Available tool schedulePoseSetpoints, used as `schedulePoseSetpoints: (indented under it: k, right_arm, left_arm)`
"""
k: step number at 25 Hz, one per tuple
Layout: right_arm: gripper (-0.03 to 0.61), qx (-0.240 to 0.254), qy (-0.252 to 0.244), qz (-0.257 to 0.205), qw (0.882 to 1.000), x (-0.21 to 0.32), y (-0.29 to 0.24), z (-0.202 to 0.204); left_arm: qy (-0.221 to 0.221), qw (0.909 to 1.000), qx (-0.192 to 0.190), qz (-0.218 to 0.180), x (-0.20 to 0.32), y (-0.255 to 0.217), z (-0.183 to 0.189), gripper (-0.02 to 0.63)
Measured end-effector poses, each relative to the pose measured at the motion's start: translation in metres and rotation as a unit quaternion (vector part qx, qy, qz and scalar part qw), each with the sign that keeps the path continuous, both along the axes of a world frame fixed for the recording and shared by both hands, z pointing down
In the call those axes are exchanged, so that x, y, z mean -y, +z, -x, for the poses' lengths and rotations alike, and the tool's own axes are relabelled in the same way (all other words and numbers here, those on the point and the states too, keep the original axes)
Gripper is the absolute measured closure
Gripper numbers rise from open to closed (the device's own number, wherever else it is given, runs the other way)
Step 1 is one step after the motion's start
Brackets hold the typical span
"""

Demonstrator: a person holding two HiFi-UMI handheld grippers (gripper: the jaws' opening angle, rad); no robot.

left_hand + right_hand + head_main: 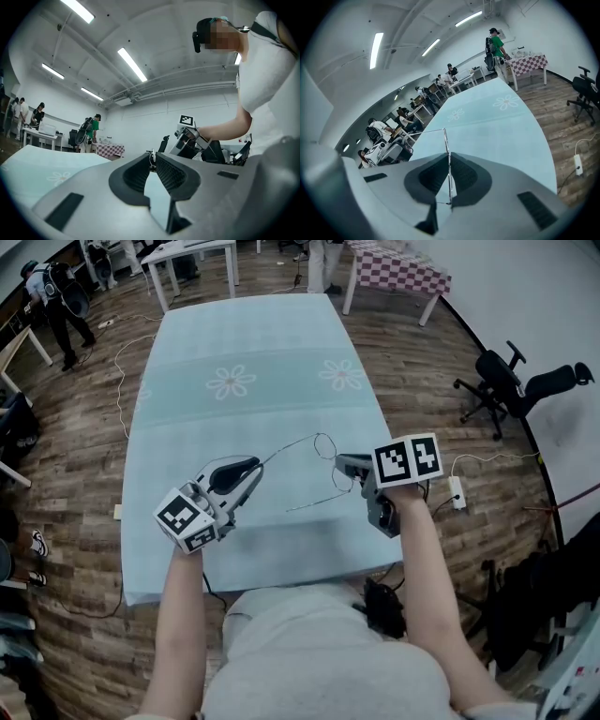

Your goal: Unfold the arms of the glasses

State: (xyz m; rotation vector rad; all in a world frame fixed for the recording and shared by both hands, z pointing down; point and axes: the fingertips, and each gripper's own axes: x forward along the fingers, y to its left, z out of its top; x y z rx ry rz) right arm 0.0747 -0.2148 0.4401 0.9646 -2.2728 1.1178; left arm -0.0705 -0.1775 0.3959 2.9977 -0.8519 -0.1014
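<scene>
The left gripper's (152,158) jaws are clenched on the tip of one thin wire arm. The right gripper's (448,157) jaws are clamped on the wire frame. The glasses (324,445) are held stretched between both grippers over the near part of the light-blue table (244,343). The other arm is slanted toward the table's near edge.

Open tabletop (253,343) beyond the glasses (324,445)

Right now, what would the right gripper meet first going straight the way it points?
Probably the pale blue tablecloth: the right gripper, shut on the glasses, tilts down toward it, and nothing else shows in line.
</scene>
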Motion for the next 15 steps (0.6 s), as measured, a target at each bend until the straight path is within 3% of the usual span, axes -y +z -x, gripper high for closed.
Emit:
schedulePoseSetpoints:
  k: [15]
  right_arm:
    - [0.560, -0.022, 0.012, -0.015, 1.000, 0.0006, 0.0045, -0.0011]
  left_arm:
    - [-0.007, 0.9999, 0.010, -0.007, -0.0038, 0.0007, -0.0031, 0.561]
